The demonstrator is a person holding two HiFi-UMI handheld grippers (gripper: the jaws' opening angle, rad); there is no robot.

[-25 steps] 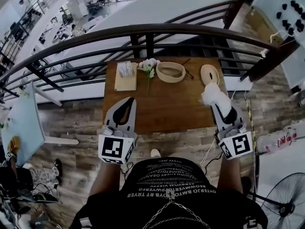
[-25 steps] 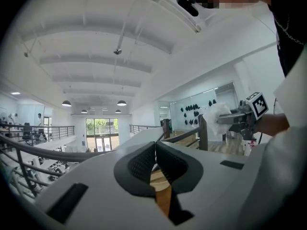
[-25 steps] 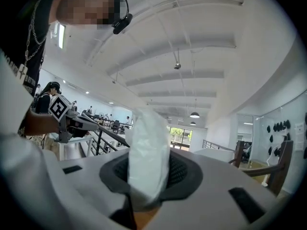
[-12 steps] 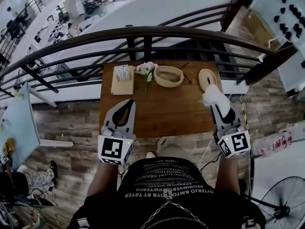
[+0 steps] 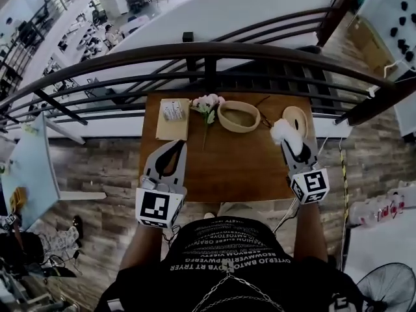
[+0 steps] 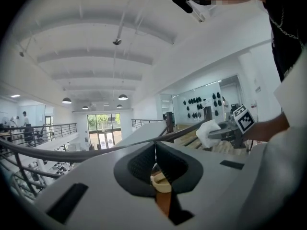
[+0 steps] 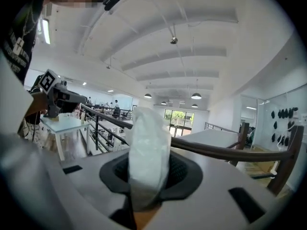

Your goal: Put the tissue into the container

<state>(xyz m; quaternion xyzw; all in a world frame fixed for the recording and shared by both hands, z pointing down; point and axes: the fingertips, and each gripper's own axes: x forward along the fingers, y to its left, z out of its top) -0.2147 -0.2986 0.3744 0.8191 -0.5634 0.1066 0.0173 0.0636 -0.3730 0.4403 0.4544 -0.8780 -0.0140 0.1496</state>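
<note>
**White tissue pinched in the right tongs, over the right side of the surface**

Head view: the tissue is a crumpled white wad at the tip of the right tongs, which are clamped on it. Its long axis follows the tongs, running from lower right up to upper left. It sits right of centre in the frame, over the brown wooden surface, between the oval cream container and the round lid. The left tongs are at lower left, tips pressed together and empty.

Left gripper view: the two tips meet in a thin seam with nothing between them. At right of frame the tissue pokes out leftward from the other tongs.

Right gripper view: the tissue stands upright in the middle of the frame. It rises from between the pads as a tall, softly creased, slightly translucent white fold with a rounded top.
</note>
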